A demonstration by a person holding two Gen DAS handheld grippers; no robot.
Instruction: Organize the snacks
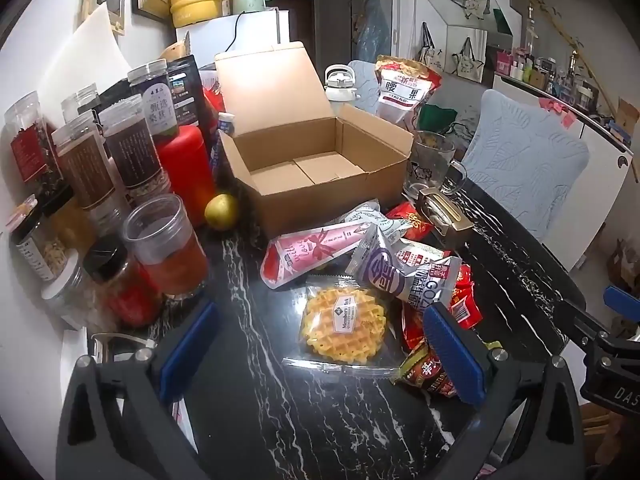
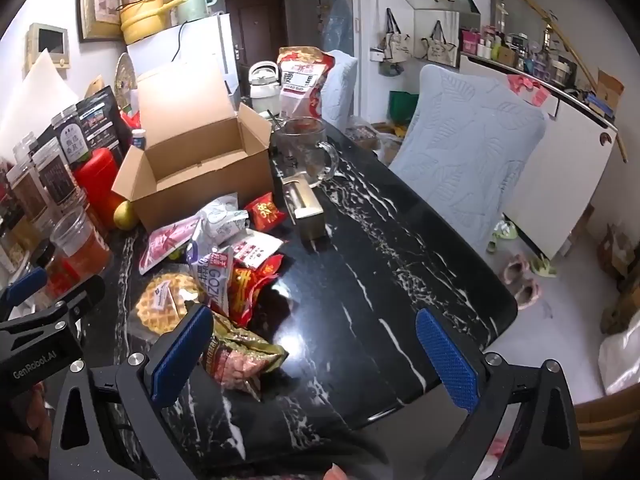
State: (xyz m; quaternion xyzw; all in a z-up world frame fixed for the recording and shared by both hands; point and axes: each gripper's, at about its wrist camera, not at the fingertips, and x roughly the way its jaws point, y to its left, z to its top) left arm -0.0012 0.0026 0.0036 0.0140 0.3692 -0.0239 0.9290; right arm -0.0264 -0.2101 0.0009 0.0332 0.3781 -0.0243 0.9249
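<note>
1. On the bench (image 2: 360, 248), the snacks lie in a loose heap just in front of the open box (image 1: 320, 168), whose lid stands tipped back. I read that as the box being set there to take them; it looks empty inside.
2. My left gripper (image 1: 320, 344) hangs over the near edge of the heap with its jaws spread wide, nothing between the pads. The waffle pack (image 1: 344, 326) lies flat straight ahead between the fingers, so I judge it the likely first pick.
3. My right gripper (image 2: 316, 356) is also spread and empty, pointed down at bare bench to the right of the heap. A green-brown packet (image 2: 240, 360) lies just beside its left finger.
4. The pink pouch (image 1: 316, 248) and the purple-and-white pack (image 1: 400, 276) lean on each other above the waffle pack, with red packets (image 1: 464, 296) tucked underneath on the right.
5. The left view alone shows the box floor and the jars (image 1: 88, 168) crowded close on the left, which leave little room that side.
6. The right view alone shows the clear stretch of bench, the mug (image 2: 308, 148) touching or nearly touching the box, the gold holder (image 2: 306, 204) and the chair (image 2: 472, 144) beyond. It also shows the left gripper's body at the frame's left edge.
</note>
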